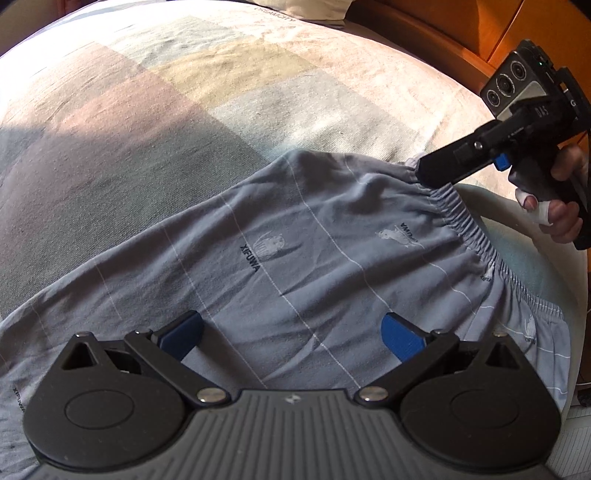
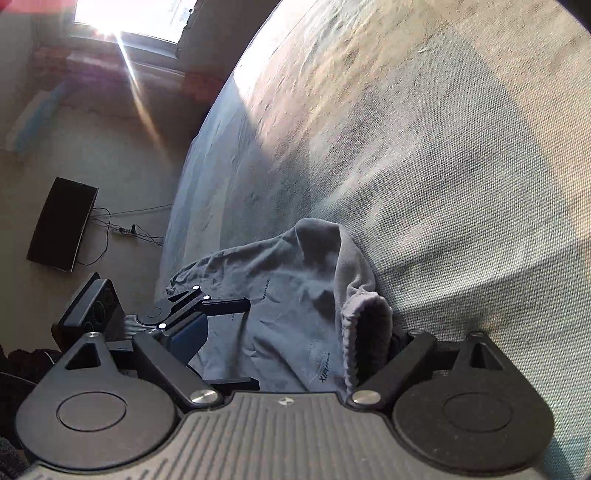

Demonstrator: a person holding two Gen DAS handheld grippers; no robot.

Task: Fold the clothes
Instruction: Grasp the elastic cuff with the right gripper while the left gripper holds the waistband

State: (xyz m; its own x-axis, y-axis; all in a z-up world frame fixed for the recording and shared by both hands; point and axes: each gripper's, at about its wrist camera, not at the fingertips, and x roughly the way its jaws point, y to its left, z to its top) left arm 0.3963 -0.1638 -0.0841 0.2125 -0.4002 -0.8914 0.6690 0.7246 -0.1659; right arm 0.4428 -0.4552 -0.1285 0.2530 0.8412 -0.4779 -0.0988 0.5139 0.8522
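Grey shorts point(image 1: 295, 240) with thin white lines and printed logos lie spread on the bed, their elastic waistband point(image 1: 458, 218) at the right. My left gripper point(image 1: 291, 332) hovers over the middle of the cloth, blue pads wide apart, open and holding nothing. My right gripper point(image 1: 419, 173), held by a hand point(image 1: 561, 218), has its tips at the far end of the waistband. In the right wrist view the shorts point(image 2: 288, 295) bunch up between the right gripper's point(image 2: 295, 339) wide jaws. The waistband hem hides the right finger; the left pad stands apart from the cloth. The left gripper point(image 2: 251, 345) shows there too.
A patchwork bed cover point(image 1: 184, 92) lies under the shorts, part sunlit, part in shade. A wooden headboard point(image 1: 461, 29) and a pillow point(image 1: 303, 7) are at the far end. Beside the bed's edge the floor holds a black box point(image 2: 62, 225) and a power strip point(image 2: 123, 230) with cables.
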